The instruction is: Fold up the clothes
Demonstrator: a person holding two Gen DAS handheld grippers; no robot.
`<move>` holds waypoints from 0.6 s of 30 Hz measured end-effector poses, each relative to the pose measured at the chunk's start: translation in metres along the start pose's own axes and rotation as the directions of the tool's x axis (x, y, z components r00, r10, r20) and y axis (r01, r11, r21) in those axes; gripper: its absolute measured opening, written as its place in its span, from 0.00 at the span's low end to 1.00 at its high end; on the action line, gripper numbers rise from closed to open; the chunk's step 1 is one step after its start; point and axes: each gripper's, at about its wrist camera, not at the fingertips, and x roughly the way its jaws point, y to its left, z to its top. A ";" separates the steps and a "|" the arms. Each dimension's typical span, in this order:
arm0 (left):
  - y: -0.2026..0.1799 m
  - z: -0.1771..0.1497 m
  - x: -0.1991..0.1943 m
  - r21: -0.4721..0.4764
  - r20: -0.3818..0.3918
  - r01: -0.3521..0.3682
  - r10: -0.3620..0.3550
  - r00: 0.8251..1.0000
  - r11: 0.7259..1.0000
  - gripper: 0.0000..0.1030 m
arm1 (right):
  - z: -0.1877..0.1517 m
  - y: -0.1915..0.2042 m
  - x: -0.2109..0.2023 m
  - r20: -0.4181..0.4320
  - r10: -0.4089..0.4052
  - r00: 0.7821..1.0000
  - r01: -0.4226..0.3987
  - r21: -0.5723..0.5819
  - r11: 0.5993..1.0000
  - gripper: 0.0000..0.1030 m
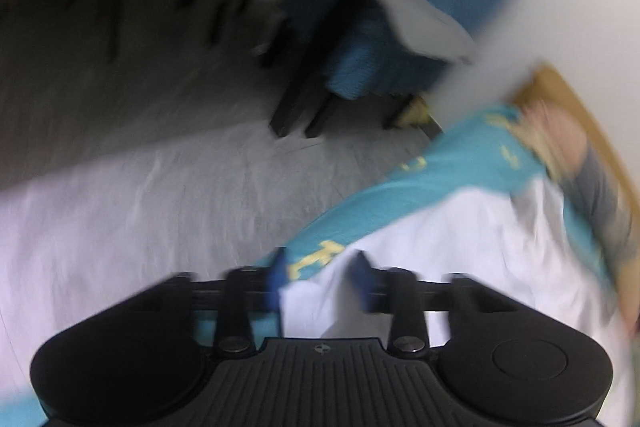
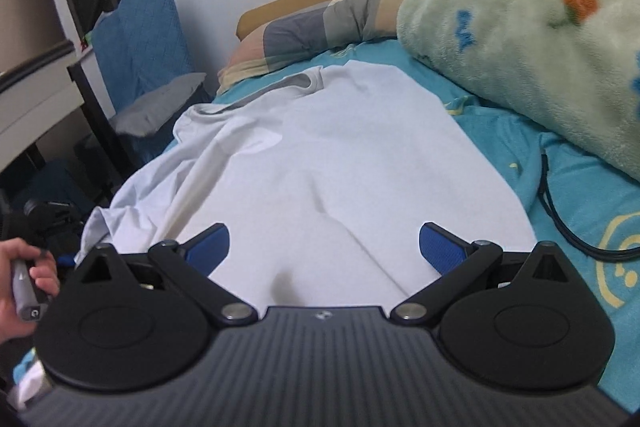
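One white cotton T-shirt (image 2: 320,147) lies spread on the bed's turquoise sheet with yellow print (image 2: 592,195), its grey-trimmed neckline toward the upper centre of the right wrist frame and its hem at the bottom, so its long axis runs straight away from the right tongs (image 2: 324,247). Those tongs hang spread wide over the hem, blue pads apart, pinching nothing. In the blurred left wrist frame, the left tongs (image 1: 322,281) sit narrowed at the shirt's edge, white cloth between the blue pads; they seem to be pinching it, though blur makes that uncertain. The hem lies nearest the right tongs, which I judge best placed to take it. A pale green fleece blanket (image 2: 532,35) fills the upper right, a patchwork pillow (image 2: 312,27) beyond. No legible writing shows.
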 end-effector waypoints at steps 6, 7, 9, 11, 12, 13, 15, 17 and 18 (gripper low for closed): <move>-0.050 0.039 -0.004 0.228 0.101 -0.065 0.043 0.994 0.971 0.02 | -0.005 0.005 0.009 -0.002 -0.018 1.000 0.018 -0.030 0.999 1.00; -0.060 0.050 -0.006 0.258 0.138 -0.093 0.059 0.989 0.962 0.02 | -0.005 0.007 0.009 0.001 -0.025 1.000 0.025 -0.038 0.999 1.00; -0.082 0.078 -0.009 0.299 0.229 -0.173 0.105 0.968 0.939 0.02 | -0.005 0.009 0.009 0.011 -0.037 0.999 0.037 -0.050 0.998 1.00; -0.103 0.102 -0.009 0.317 0.332 -0.270 0.161 0.930 0.909 0.02 | -0.004 0.010 0.010 0.023 -0.045 0.999 0.047 -0.061 0.997 1.00; -0.113 0.114 -0.009 0.323 0.384 -0.320 0.186 0.905 0.891 0.02 | -0.003 0.011 0.010 0.028 -0.047 0.998 0.049 -0.068 0.997 1.00; -0.120 0.122 -0.006 0.327 0.419 -0.365 0.213 0.883 0.872 0.02 | -0.002 0.012 0.011 0.033 -0.048 0.998 0.051 -0.074 0.996 1.00; -0.128 0.132 0.006 0.335 0.458 -0.447 0.271 0.846 0.830 0.02 | -0.002 0.012 0.013 0.040 -0.050 0.998 0.053 -0.082 0.995 1.00; -0.131 0.140 0.017 0.326 0.474 -0.498 0.316 0.822 0.804 0.03 | -0.002 0.012 0.016 0.034 -0.049 0.998 0.052 -0.084 0.995 1.00; -0.125 0.141 0.021 0.303 0.448 -0.482 0.324 0.833 0.822 0.05 | -0.003 0.012 0.018 0.028 -0.047 0.998 0.049 -0.081 0.995 1.00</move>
